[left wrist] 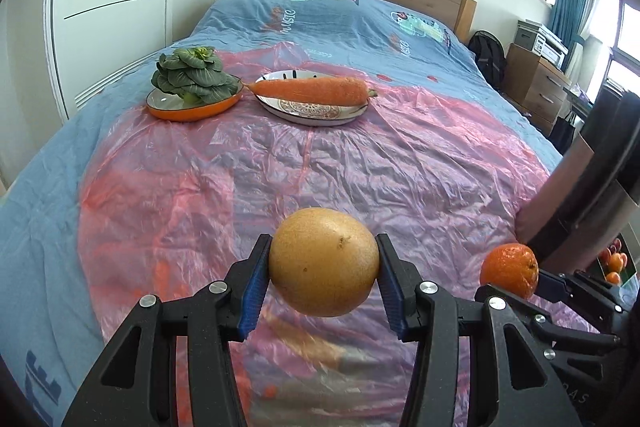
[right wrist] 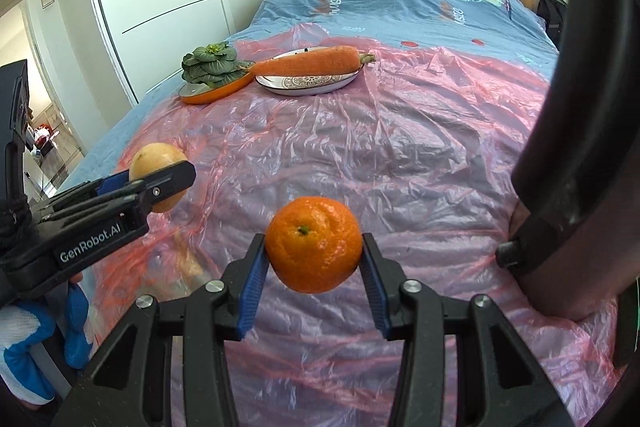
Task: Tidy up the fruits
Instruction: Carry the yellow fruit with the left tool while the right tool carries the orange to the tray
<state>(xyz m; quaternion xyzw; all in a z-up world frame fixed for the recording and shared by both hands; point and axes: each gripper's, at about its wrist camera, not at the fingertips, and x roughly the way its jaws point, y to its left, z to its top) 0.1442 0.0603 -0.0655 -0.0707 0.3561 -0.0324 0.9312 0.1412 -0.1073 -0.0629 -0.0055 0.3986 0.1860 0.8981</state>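
yellow fruit (left wrist: 324, 261): round, dull yellow, speckled, pinched at its sides between blue pads, lifted off the pink plastic sheet | orange (right wrist: 314, 244): bright, glossy, dimpled, green stem end facing the camera, also clamped at both sides, raised, to the right of the yellow fruit

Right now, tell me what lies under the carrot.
The carrot lies across a patterned white plate; its tip overhangs toward the orange dish. The plate's middle beneath it is hidden.

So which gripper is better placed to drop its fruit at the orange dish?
Probably left: the left gripper, holding the yellow fruit, sits on the orange dish's side.
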